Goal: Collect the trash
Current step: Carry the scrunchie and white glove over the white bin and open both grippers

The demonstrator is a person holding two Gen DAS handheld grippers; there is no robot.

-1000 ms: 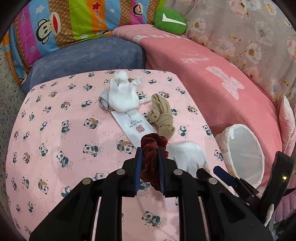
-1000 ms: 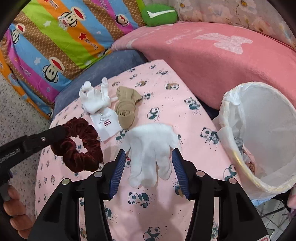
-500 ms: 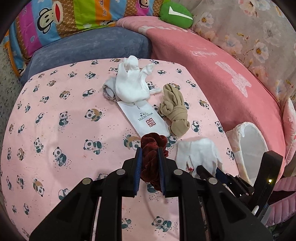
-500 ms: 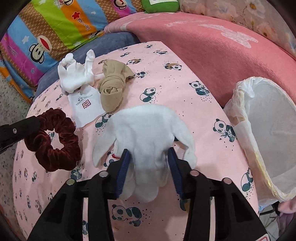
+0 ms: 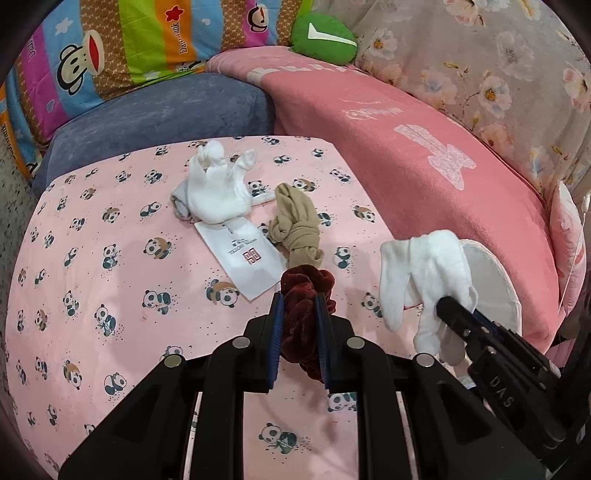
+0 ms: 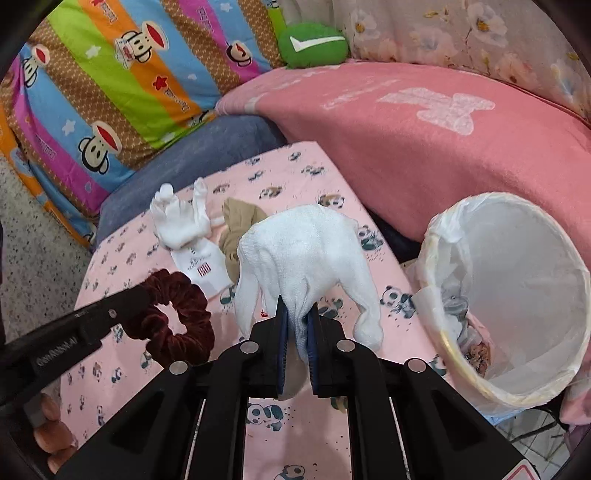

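My left gripper point(image 5: 300, 299) is shut on a dark red velvet scrunchie point(image 5: 306, 280), held just above the pink panda-print tabletop point(image 5: 110, 258). The jaws of my right gripper point(image 6: 297, 310) are closing and pinch a white glove point(image 6: 306, 251), which hangs lifted off the table, its fingers drooping. In the left wrist view the same glove point(image 5: 424, 266) dangles in front of the white lined bin point(image 5: 495, 288). The bin point(image 6: 443, 332) stands at the table's right edge with some rubbish at its bottom. The scrunchie point(image 6: 177, 321) appears left of the glove.
On the table lie a second white glove point(image 5: 216, 192), a knotted tan stocking point(image 5: 295, 225) and a white paper packet point(image 5: 247, 254). Behind are a blue cushion point(image 5: 159, 114), a pink blanket point(image 5: 406, 155), a striped monkey pillow point(image 5: 110, 48) and a green cushion point(image 5: 325, 35).
My right gripper's jaws have come together on the white glove and raised it off the table. The left gripper still holds the scrunchie and shifted only slightly.
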